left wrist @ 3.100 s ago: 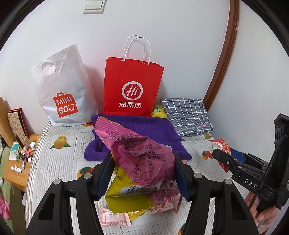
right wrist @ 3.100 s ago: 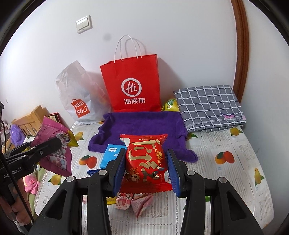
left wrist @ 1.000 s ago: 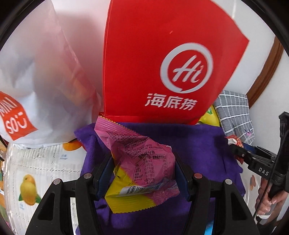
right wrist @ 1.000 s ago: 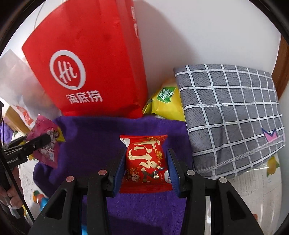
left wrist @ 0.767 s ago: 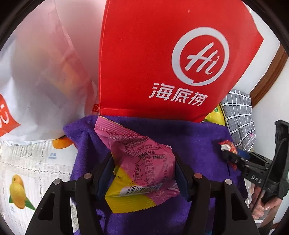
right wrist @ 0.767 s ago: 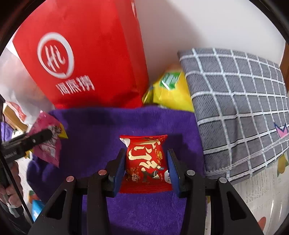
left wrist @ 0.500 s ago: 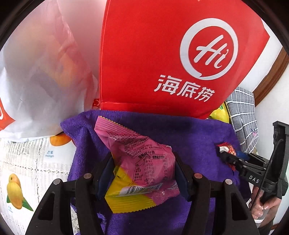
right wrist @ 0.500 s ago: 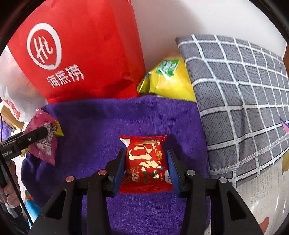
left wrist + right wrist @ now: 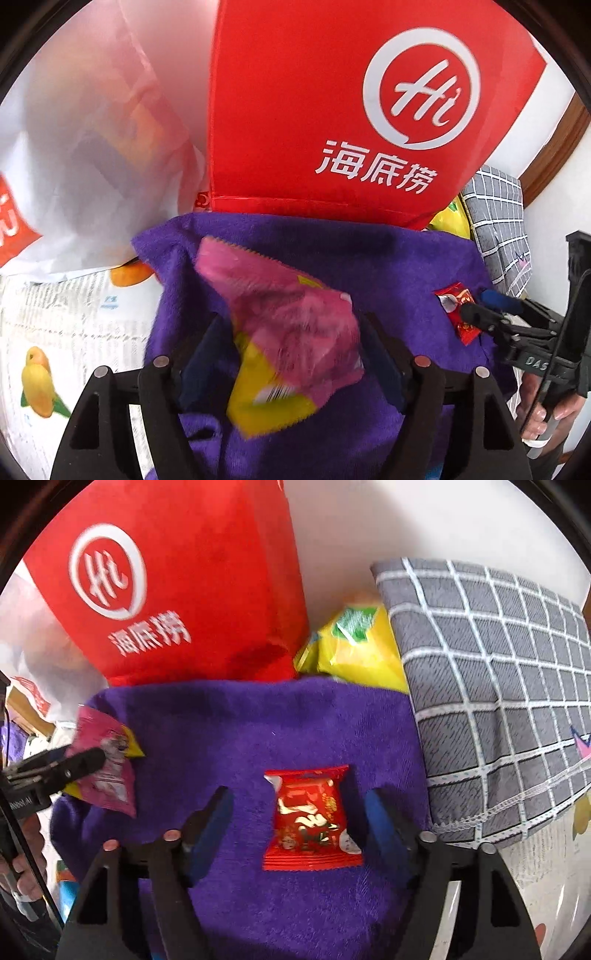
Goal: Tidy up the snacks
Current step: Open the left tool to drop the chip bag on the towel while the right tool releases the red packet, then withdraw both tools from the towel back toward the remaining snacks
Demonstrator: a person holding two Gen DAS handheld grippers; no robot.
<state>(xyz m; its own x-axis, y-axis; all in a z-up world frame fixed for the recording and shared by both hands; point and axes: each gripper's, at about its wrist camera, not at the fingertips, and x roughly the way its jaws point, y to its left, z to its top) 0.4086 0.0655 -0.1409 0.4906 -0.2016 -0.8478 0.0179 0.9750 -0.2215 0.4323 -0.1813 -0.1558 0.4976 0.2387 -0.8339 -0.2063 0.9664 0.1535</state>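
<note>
Purple towel [image 9: 295, 723] as the landmark, spread just in front of the red paper bag [image 9: 184, 583]; both snacks over it. Right gripper [image 9: 299, 823] spread wide, blue pads clear of the red packet [image 9: 312, 819] on either side; packet apparently lying flat on the towel's middle, a little toward the checked cloth [image 9: 498, 686] that overlaps the towel's right edge. Left gripper [image 9: 288, 354] also wide, with gaps showing between the pads and the pink-and-yellow packet [image 9: 284, 332]; packet blurred, so probably dropping toward the towel's left part, though impossible to say whether landed or not. Yellow bag [image 9: 354, 646] wedged behind the towel, between paper bag and checked cloth; white plastic bag [image 9: 85, 147] behind the towel's left corner.

Step in hand, by judgement: release of both snacks onto the towel. Next, likely: draw both grippers straight back without snagging the pile or dragging a packet askew; then on to the remaining snacks off the towel's near edge.
</note>
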